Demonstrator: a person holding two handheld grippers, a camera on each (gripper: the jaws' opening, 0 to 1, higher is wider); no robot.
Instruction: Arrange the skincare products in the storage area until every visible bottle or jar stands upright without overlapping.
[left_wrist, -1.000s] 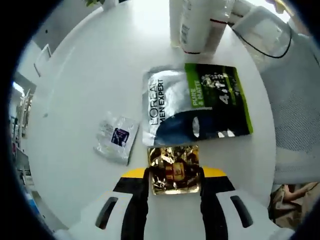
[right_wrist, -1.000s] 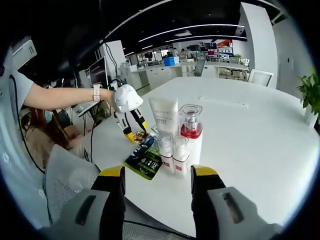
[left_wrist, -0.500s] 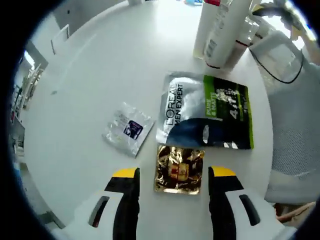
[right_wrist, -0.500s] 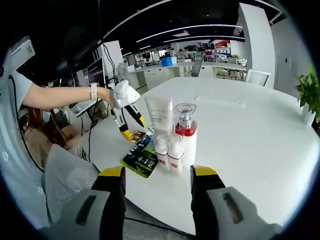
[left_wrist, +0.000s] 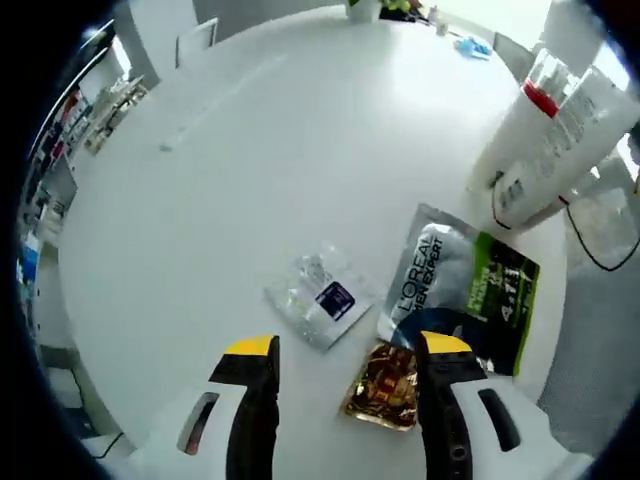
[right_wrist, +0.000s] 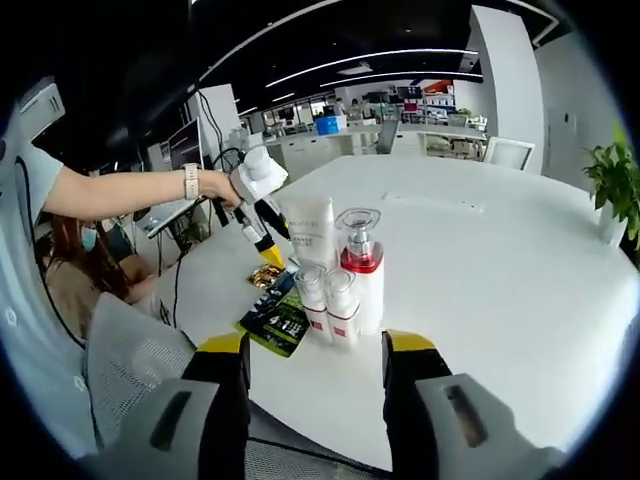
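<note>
The left claw (left_wrist: 345, 362) is wide open and holds nothing. It hangs over the gold packet (left_wrist: 386, 385) on the white tabletop (left_wrist: 250, 170). The right claw (right_wrist: 315, 356) is open and empty too. The bottles (right_wrist: 340, 285) stand close together, just beside the green packet (left_wrist: 465, 300). A bump there could knock them over.

table (left_wrist: 250, 150): you see plain white
mask pack (left_wrist: 462, 287): silver, navy, green
gold sachet (left_wrist: 384, 385): shiny gold
small sachet (left_wrist: 322, 297): clear, purple square
pump bottle (right_wrist: 360, 270): white, red band
your jaw tips: yellow
</note>
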